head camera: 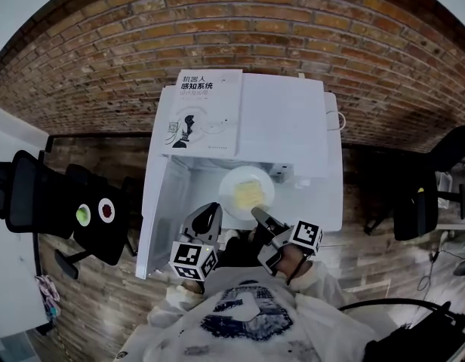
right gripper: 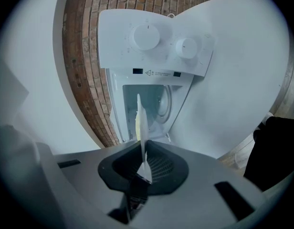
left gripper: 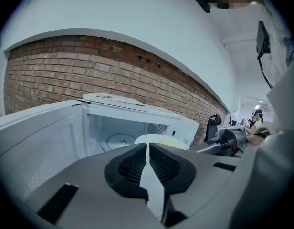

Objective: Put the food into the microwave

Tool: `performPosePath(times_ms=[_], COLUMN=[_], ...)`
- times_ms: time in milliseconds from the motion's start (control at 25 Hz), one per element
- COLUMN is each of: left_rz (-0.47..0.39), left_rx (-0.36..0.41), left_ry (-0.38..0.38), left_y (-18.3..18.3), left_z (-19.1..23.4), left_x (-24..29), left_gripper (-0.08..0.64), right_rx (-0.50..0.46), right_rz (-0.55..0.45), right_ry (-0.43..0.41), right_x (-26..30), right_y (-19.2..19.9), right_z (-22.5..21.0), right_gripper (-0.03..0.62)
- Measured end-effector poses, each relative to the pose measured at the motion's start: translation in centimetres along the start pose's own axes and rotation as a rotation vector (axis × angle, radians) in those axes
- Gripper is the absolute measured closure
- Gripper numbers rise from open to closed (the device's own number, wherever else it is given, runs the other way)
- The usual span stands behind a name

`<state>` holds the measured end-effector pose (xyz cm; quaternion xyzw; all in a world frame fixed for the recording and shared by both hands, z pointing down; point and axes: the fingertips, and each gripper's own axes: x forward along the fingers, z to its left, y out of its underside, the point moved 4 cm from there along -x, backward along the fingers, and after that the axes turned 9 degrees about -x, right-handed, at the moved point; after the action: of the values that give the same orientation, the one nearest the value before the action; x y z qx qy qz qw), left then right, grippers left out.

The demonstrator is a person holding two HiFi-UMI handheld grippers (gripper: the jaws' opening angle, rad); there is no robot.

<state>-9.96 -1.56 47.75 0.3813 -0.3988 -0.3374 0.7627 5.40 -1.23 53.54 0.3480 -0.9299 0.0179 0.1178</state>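
Pinching plate [head camera: 229,189] rim at centre frame with left claw [head camera: 214,211] and right claw [head camera: 257,214], both clamped shut on it, to carry food [head camera: 247,194] level into the open microwave [head camera: 285,127].

The left hand-held gripper [head camera: 210,210] points forward and slightly down, level in roll, its jaws drawn together with nothing between them. Just beside it, the right hand-held gripper [head camera: 257,213] is rolled onto its side, jaws clamped on the near rim of the plate [head camera: 234,178]. Both forearms are tucked close to the chest.
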Motion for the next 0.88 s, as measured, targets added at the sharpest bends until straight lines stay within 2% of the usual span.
performPosePath(times_ms=[360, 880], left_rz=[0.024, 0.043], left_rx=[0.031, 0.014], left_ry=[0.045, 0.046], left_y=[0.7, 2.2], left_z=[2.2, 4.7], left_x=[2.1, 4.5], left_gripper=[0.531, 0.531], right_rx=[0.033, 0.058], right_rz=[-0.049, -0.066], right_ry=[0.029, 0.060], right_x=[2.7, 8.0], right_y=[-0.4, -1.6], right_z=[-1.7, -5.5], right_gripper=[0.561, 0.561])
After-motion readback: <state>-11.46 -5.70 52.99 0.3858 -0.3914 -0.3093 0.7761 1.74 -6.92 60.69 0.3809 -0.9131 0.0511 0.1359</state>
